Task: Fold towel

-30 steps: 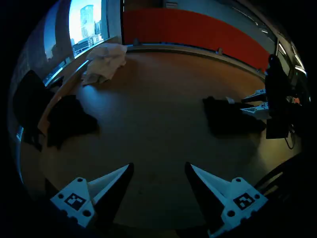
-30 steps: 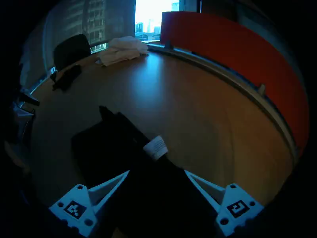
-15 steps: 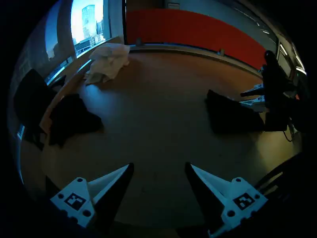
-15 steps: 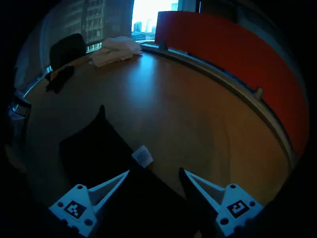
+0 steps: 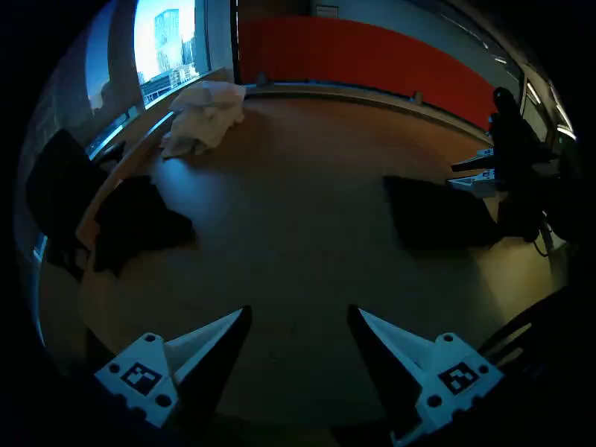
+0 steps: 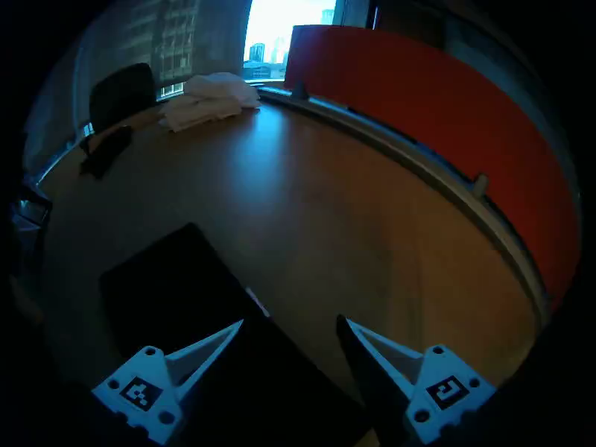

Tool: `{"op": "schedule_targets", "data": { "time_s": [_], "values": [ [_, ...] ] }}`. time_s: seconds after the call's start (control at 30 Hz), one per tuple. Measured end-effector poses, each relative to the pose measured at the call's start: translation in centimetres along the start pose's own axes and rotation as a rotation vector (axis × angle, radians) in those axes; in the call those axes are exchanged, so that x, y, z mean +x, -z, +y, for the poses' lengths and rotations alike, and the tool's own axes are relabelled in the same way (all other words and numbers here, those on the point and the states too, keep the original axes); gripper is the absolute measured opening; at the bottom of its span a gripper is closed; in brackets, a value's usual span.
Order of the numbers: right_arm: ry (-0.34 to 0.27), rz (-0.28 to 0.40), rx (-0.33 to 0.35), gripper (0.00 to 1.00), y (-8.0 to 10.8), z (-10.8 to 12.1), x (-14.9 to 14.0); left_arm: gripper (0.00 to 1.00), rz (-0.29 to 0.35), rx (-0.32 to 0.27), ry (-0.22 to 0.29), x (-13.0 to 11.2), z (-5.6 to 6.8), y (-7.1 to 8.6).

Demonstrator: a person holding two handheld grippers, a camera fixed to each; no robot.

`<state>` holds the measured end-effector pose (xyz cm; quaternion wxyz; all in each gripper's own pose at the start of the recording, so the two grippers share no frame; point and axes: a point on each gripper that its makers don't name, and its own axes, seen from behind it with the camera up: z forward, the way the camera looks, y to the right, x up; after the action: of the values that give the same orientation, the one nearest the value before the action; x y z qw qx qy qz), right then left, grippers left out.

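Observation:
A dark towel (image 6: 179, 298) lies flat and folded on the wooden table (image 6: 313, 194), its near part running under my right gripper (image 6: 290, 328). That gripper is open, its fingers apart just above the towel's near edge. In the left gripper view the same dark towel (image 5: 436, 212) lies at the right of the table, with the right gripper (image 5: 477, 175) and the hand holding it at the towel's far right end. My left gripper (image 5: 298, 316) is open over bare table, well away from the towel.
A crumpled white cloth pile (image 5: 201, 115) sits at the far table edge by the window. A second dark cloth (image 5: 134, 223) lies at the left edge near a black chair (image 5: 52, 194). A red partition (image 5: 372, 52) runs along the far side.
The dark towel has been laid down flat; its raised fold and white label have dropped out of sight. The right gripper has drawn back a little. The left gripper has stayed put.

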<state>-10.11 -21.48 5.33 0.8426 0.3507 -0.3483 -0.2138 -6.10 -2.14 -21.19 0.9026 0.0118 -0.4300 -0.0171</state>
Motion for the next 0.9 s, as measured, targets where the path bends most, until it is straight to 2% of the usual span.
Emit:
{"op": "schedule_targets", "data": {
  "time_s": [0.37,0.9],
  "values": [
    [-0.009,0.011,-0.001,0.86,1.5,-0.1,-0.5,0.95,0.005,-0.009,-0.004,0.2,0.3,0.0],
    [-0.083,0.002,-0.015,0.86,5.9,-1.1,-5.4,0.95,0.017,-0.028,-0.025,0.7,1.1,0.1]
  ]
}}
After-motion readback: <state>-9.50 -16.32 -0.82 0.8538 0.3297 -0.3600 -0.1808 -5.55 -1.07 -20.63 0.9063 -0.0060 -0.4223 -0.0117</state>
